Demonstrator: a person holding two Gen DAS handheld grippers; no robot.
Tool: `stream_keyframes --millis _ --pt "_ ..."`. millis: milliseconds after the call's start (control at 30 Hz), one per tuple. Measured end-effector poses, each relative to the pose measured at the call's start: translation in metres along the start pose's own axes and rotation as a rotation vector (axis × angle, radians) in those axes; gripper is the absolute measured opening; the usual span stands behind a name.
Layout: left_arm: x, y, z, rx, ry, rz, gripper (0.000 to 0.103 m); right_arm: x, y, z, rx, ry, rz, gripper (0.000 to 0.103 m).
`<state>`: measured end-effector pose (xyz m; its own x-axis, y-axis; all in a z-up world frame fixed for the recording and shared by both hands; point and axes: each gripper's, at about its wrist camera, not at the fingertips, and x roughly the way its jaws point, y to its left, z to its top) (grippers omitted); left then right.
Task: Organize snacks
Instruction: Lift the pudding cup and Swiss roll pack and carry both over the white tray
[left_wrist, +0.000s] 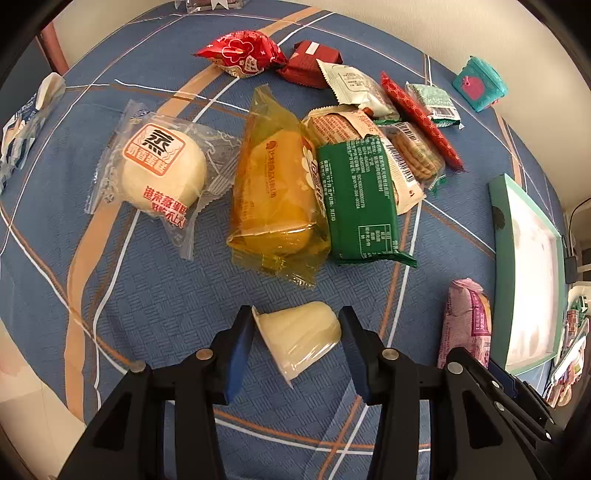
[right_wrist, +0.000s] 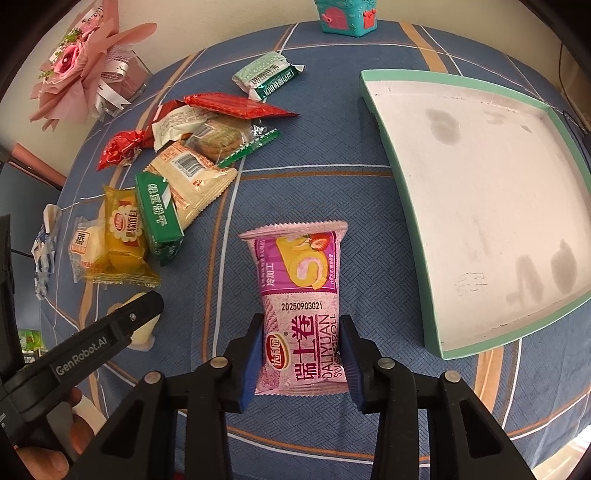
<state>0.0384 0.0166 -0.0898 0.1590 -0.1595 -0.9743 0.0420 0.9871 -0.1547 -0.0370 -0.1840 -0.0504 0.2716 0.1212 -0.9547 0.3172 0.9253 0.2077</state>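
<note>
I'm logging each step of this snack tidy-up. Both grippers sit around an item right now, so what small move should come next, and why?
Probably lift the pink Swiss roll pack and carry it right into the tray. The right gripper looks closed on its sides, and the tray beside it holds no snacks. The left gripper only brackets the jelly cup, apparently with a gap, so it seems less ready.

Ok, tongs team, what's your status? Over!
Left tongs around jelly cup, not clearly squeezing. Right tongs shut on pink roll. Tray empty, path clear.
</note>
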Motion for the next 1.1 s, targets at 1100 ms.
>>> stream_keyframes --millis 1100 --pt "0.000 -0.012 -0.030 0.045 0.073 0.028 0.046 -0.005 -0.006 -0.006 -0.006 0.034 -0.029 0.041"
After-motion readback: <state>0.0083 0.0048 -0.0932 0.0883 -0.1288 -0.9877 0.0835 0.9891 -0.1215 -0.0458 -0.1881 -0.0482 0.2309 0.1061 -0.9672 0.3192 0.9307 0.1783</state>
